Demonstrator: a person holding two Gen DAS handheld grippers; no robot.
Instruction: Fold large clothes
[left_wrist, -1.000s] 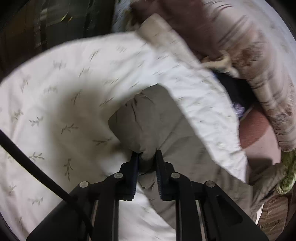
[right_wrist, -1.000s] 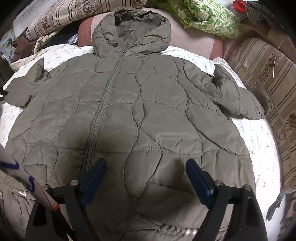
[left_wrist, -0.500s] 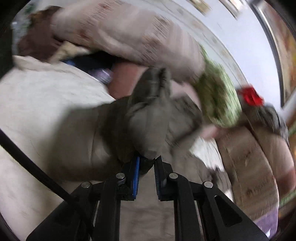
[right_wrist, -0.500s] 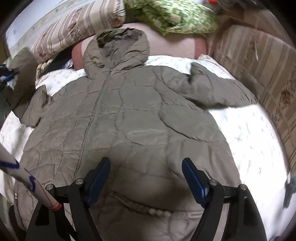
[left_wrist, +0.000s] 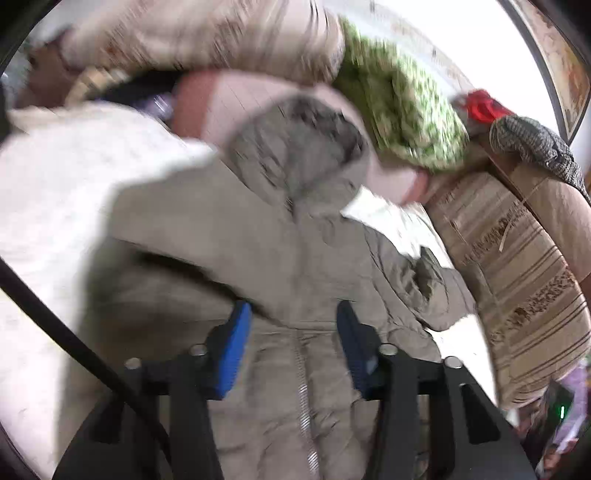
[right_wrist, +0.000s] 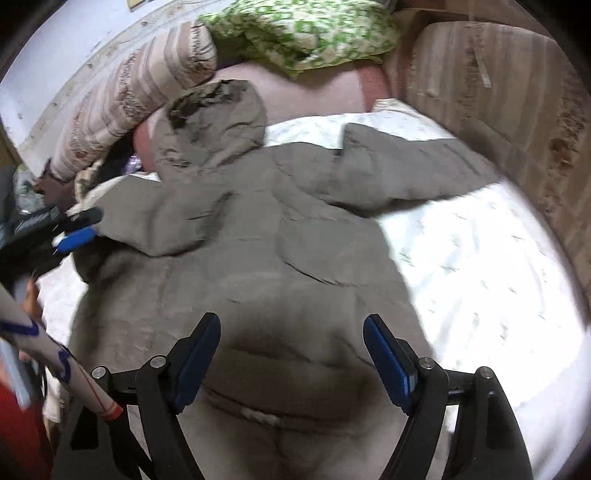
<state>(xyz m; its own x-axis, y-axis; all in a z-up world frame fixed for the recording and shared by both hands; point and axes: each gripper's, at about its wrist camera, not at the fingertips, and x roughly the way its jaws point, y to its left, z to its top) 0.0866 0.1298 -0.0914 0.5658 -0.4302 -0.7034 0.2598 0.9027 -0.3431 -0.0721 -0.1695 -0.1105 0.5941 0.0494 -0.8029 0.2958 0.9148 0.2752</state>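
Jacket (right_wrist: 258, 258) unlabelled, no legible writing.

"What am I looking at?"

"I see one olive-grey quilted hooded jacket (right_wrist: 280, 258) lying front-up on a white bed sheet (right_wrist: 480, 266), zipper (left_wrist: 303, 387) closed down the middle. Its hood (right_wrist: 214, 122) rests flat against a pink pillow."

"And the sleeves?"

"One sleeve (right_wrist: 399, 177) stretches outward; the other sleeve (right_wrist: 162, 225) is folded in across the chest."
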